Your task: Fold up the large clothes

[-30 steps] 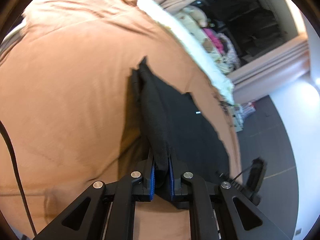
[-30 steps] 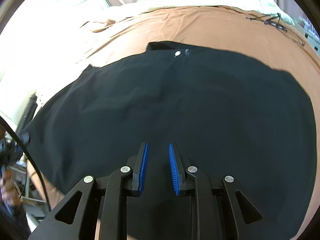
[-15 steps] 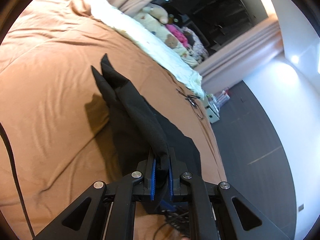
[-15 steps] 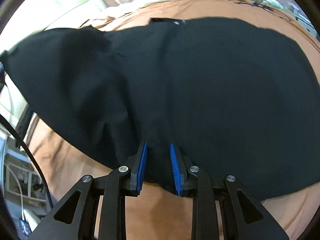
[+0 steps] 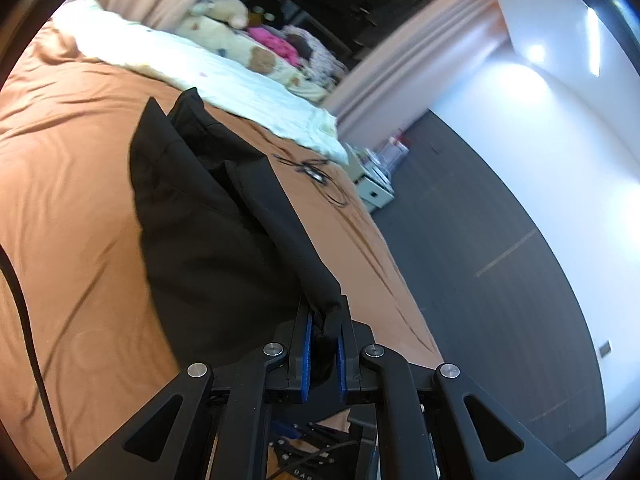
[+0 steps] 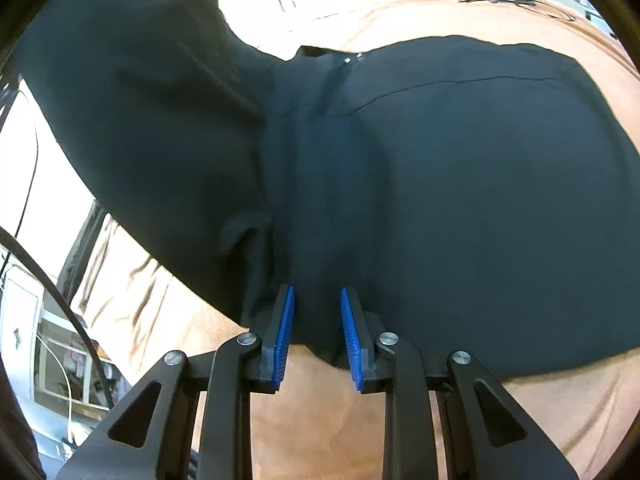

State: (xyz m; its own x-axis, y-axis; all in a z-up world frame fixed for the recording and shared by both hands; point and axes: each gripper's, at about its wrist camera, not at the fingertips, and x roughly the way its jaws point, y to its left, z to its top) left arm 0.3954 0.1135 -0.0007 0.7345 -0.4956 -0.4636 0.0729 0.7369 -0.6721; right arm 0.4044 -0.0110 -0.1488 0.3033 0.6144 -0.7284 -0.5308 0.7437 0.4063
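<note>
A large black garment [image 6: 460, 200] lies spread on the brown bedspread [image 6: 320, 420]. My left gripper [image 5: 323, 320] is shut on a bunched edge of the black garment [image 5: 208, 240], holding it up off the bed so the cloth drapes away from the pads in a long fold. In the right wrist view that raised side [image 6: 140, 80] hangs as a dark flap at the upper left. My right gripper [image 6: 316, 304] is low over the garment's near hem, open, its blue pads apart on either side of the hem without pressing it.
A white duvet [image 5: 224, 76] and plush toys [image 5: 224, 20] lie at the bed's far end. A tangled black cable [image 5: 316, 172] rests on the bedspread past the garment. Dark floor [image 5: 500, 280] and a small cabinet [image 5: 374, 188] are beside the bed.
My left gripper has risen and swung across with the garment's edge, lifting that side off the bed. My right gripper has sunk toward the near hem, pads still apart.
</note>
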